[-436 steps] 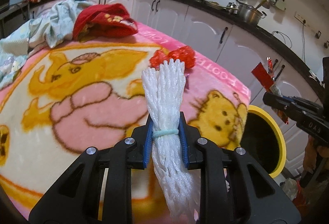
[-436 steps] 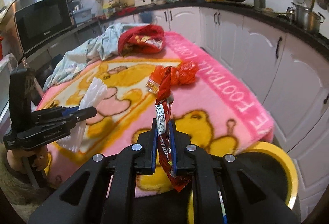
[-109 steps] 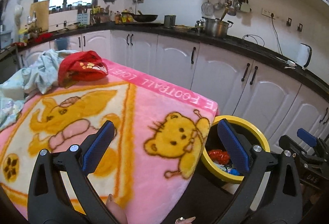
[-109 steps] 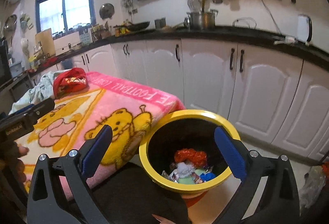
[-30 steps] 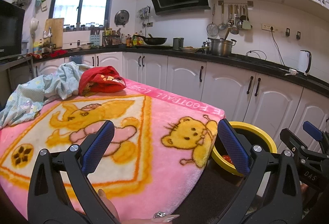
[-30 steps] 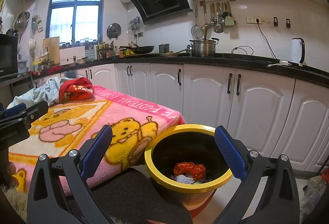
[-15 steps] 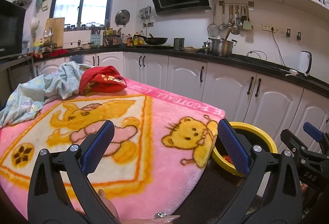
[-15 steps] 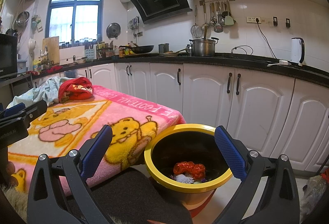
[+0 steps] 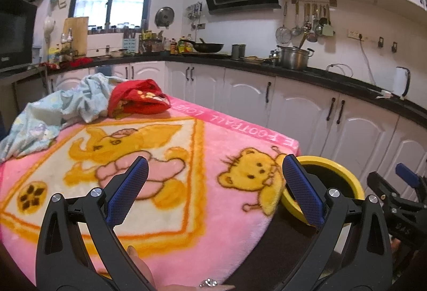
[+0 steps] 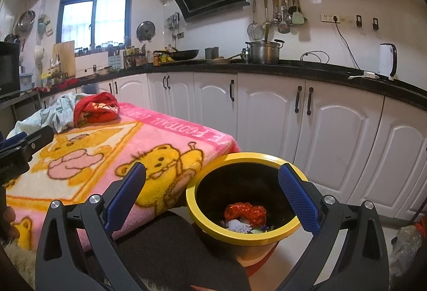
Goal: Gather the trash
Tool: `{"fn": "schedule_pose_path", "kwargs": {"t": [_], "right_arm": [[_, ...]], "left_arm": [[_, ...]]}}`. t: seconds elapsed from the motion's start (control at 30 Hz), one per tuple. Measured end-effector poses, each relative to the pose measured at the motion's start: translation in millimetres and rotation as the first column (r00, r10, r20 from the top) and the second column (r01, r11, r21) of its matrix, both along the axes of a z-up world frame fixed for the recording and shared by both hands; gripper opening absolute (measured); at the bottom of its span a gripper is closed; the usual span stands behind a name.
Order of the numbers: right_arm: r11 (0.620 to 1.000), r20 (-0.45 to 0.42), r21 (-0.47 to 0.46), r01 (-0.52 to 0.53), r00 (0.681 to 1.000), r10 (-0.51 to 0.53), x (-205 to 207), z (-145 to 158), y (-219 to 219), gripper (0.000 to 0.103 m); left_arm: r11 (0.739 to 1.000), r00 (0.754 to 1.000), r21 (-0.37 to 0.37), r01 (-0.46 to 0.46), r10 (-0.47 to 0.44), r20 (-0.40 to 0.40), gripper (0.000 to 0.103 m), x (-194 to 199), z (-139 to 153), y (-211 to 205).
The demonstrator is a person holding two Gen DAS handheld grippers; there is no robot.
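Both grippers, left (image 9: 213,189) and right (image 10: 213,197), have jaws spread wide and empty. Trash (image 10: 245,213) lies inside the yellow-rimmed bin (image 10: 213,229) beside the blanket-covered desk (image 9: 202,157). Risk: a careless swing could knock the bin over.

Left wrist view looks across the blanket (image 9: 186,157); right wrist view looks down into the bin (image 10: 240,157). Both share blanket, bin, cabinets (image 10: 267,109).

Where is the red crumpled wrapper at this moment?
In the right wrist view, the red crumpled wrapper lies inside the yellow-rimmed bin, right of the pink blanket.
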State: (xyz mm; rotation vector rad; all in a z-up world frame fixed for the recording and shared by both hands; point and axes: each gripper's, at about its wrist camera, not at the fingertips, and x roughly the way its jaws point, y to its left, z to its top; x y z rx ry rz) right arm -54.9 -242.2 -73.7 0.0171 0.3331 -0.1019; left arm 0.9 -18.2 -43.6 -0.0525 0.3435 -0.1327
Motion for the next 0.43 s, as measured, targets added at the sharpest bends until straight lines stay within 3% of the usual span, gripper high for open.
{"fn": "schedule_pose_path", "kwargs": {"t": [0.17,0.3,0.37,0.43], "right_arm": [[0.999,-0.035,-0.026,-0.047,0.998,0.046,8.6,3.4,9.1,0.097],[0.988,-0.087,-0.017,-0.151,0.985,0.149,36.1,17.9,31.3,0.097],[0.966,-0.118,-0.001,-0.26,0.959,0.258,59.2,27.7,63.5,0.097],[0.921,-0.183,0.015,-0.39,0.904,0.386,81.7,32.8,106.0,0.097]], "left_arm": [[0.999,1.0,-0.042,-0.021,0.02,-0.021,0.092,-0.1,3.0,15.5],[0.989,0.99,-0.108,-0.102,0.091,-0.105,0.092,8.0,6.4,61.1],[0.974,0.972,-0.097,-0.203,0.188,-0.14,0.092,13.8,9.1,100.0],[0.937,0.926,-0.05,-0.345,0.331,-0.179,0.092,22.9,11.2,146.0]]}}
